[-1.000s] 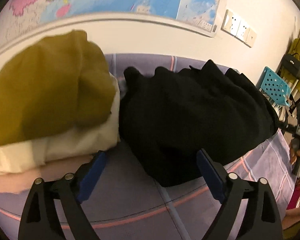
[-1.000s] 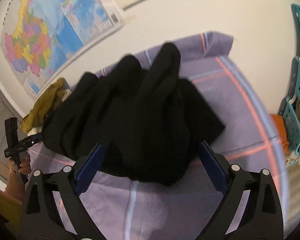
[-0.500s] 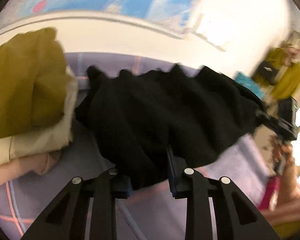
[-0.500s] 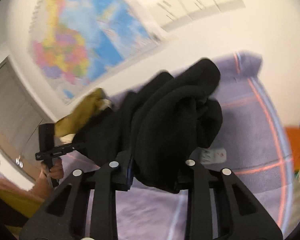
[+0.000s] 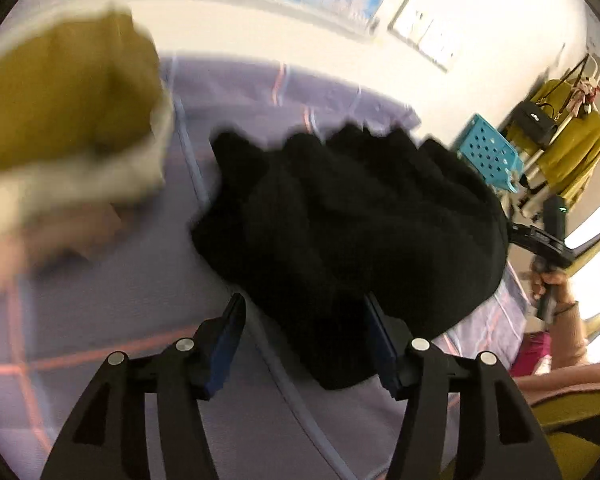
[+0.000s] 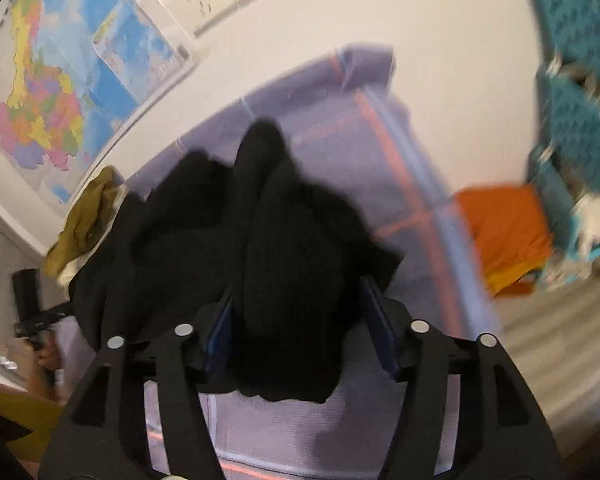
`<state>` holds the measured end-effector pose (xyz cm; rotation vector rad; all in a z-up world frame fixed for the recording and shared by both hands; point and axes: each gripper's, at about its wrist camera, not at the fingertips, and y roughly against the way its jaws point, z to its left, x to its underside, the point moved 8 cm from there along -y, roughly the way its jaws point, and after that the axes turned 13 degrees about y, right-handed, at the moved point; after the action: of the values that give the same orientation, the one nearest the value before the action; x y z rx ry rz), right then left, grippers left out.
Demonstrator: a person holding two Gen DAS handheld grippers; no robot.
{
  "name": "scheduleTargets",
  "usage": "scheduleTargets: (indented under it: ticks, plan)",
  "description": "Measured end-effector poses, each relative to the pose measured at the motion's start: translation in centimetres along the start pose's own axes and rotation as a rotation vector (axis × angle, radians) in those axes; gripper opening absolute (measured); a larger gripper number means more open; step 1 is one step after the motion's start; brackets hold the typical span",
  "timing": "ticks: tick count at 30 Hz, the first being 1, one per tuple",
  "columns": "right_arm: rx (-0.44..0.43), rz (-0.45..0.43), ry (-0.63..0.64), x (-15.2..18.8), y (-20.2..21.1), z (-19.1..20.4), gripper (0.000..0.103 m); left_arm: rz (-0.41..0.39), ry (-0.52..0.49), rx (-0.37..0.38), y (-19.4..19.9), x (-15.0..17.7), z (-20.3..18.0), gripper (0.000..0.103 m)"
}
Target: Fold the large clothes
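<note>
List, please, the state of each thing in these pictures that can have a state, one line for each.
black garment: bunched in a heap on the purple sheet, not folded.
left claw: opening, black cloth between its fingers.
right claw: opening, black cloth between its fingers.
mustard garment: folded, on top of the stack.
cream garment: folded, under the mustard one.

Warm indoor light, motion blur, fisheye-bent edges, dark corners

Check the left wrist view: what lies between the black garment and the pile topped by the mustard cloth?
Only bare purple checked sheet separates the black garment from the mustard-topped pile; nothing else lies in that gap in the left wrist view.
</note>
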<state>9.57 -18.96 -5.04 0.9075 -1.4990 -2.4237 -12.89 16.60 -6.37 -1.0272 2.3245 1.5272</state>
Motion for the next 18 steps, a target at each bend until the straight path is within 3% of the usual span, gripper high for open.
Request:
scheduleTargets:
  ticks: [1,3,6,10,13,14,15,17,18]
  plan:
    - [0.05,-0.032,0.016,-0.8,1.2,0.0,0.068,-0.04,-0.015,-0.023,0.7,-0.7,-0.3,0.064]
    - [0.084,-0.104,0.06,-2.4,3.0,1.0,0.068,-0.102,-0.047,-0.016,2.3,-2.0,-1.6,0.067]
    - [0.005,-0.139,0.186,-4.3,2.8,5.1,0.068,-0.128,-0.12,-0.011,2.5,-3.2,-3.8,0.072]
    - [-0.04,-0.029,0.328,-4.6,-2.4,9.2,0.065,-0.023,-0.185,0.042,-1.9,-3.2,-7.6,0.073]
    - [-0.11,0.077,0.352,-4.0,-6.7,10.3,0.061,0.066,-0.186,0.021,-6.1,-2.6,-8.7,0.073]
    - [-0.102,0.092,0.359,-3.8,-7.3,10.4,0.052,0.09,-0.185,0.016,-7.2,-2.5,-9.0,0.073]
    - [-0.118,0.115,0.363,-3.4,-8.2,10.5,0.034,0.11,-0.181,-0.016,-8.6,-2.5,-8.8,0.071]
    - [-0.153,0.115,0.344,-3.7,-8.8,10.4,0.014,0.122,-0.169,-0.07,-10.0,-2.9,-8.0,0.045]
    - [-0.162,0.092,0.324,-4.3,-8.6,10.3,0.006,0.117,-0.16,-0.069,-10.2,-3.2,-7.6,0.039]
